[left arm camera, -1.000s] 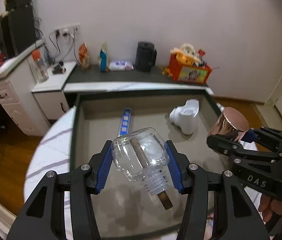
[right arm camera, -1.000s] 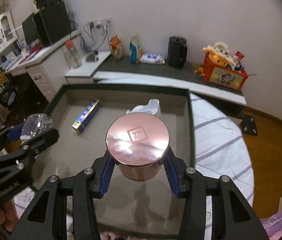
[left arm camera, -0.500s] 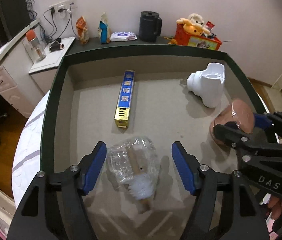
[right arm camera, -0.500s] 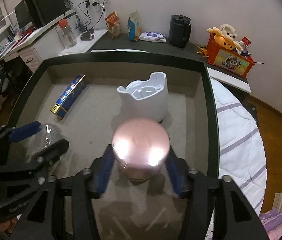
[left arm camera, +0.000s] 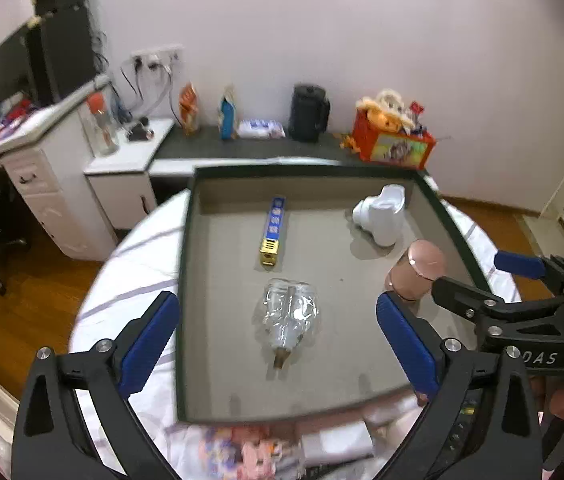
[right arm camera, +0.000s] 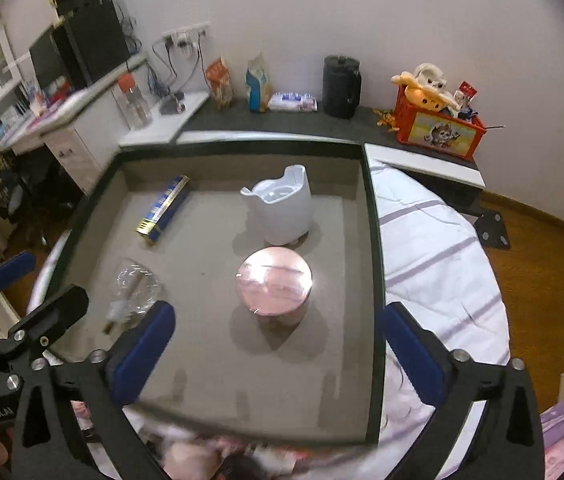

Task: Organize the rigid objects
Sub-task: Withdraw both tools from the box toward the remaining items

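Observation:
A clear glass jar (left arm camera: 290,314) lies on its side on the floor of the dark-rimmed grey tray (left arm camera: 225,360). My left gripper (left arm camera: 277,332) hangs above and behind it, jaws still opening wide, pads off the jar. A rose-gold tin (right arm camera: 274,286) stands upright in the tray, also seen as the tin (left arm camera: 418,270) in the left wrist view. My right gripper (right arm camera: 271,344) is pulled back from the tin, jaws opening, nothing between the pads. The jar (right arm camera: 134,286) shows in the right wrist view too.
A blue and gold box (left arm camera: 273,232) lies in the tray's far part, a white plastic container (right arm camera: 282,210) stands behind the tin. The tray sits on a striped bed cover (right arm camera: 438,248). Loose packets (left arm camera: 257,446) lie at the tray's near edge. A shelf with a red toy box (right arm camera: 440,124) runs along the wall.
Both grippers set their loads down in the tray, opened wide and drew back. The jar now lies on the tray floor and the tin stands on it, both free.

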Demonstrator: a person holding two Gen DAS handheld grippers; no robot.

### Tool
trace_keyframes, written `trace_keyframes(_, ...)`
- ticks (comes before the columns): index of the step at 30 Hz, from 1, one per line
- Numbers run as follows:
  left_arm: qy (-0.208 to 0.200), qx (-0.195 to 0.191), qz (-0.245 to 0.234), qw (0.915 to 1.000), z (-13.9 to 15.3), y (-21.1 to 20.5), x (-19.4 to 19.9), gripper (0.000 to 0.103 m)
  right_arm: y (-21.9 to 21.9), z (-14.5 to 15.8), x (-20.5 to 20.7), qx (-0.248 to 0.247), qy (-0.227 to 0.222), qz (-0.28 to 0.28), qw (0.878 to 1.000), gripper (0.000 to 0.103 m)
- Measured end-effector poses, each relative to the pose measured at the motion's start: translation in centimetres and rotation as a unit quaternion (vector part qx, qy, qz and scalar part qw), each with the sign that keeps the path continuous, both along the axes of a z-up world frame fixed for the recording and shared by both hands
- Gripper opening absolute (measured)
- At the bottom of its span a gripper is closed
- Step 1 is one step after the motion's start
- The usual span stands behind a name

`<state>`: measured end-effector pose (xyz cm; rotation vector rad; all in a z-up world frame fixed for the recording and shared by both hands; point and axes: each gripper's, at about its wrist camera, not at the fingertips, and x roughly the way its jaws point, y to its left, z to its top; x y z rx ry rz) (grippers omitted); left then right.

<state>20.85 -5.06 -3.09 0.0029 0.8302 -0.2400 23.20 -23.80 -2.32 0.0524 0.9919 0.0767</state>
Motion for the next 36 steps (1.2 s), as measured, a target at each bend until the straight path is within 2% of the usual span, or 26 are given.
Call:
trace_keyframes(11,-0.074,-0.009,0.049,0.9960,5.9,3.9,-9.4,0.102,0.3,7.5,-10.6,0.015,-0.111,-0.026,0.993,0.103)
trace_keyframes(16,-0.105,-0.013,0.067,0.9922,7.4,5.2,-13.7,0.102,0.2,9.2,-15.6,0.011,-0.149,-0.039,0.988,0.103)
trace_keyframes(20,-0.126,-0.015,0.075,0.9891,7.6,5.4,-17.2,0.102,0.4,9.0,-20.1,0.009,-0.164,-0.050,0.985,0.103)
trace_keyframes(27,-0.142,-0.009,0.075,0.9869,6.6,4.7,-22.9,0.103,0.1,6.4,-25.8,0.009,-0.151,-0.079,0.985,0.103)
trace_keyframes(31,-0.137,-0.006,0.069,0.9881,5.9,4.4,-24.7,0.103,0.1,5.3,-27.4,0.008,-0.139,-0.081,0.987,0.103)
trace_keyframes(36,-0.129,-0.006,0.072,0.9889,5.3,4.7,-25.6,0.103,0.0,5.3,-28.6,0.006,-0.141,-0.086,0.986,0.103)
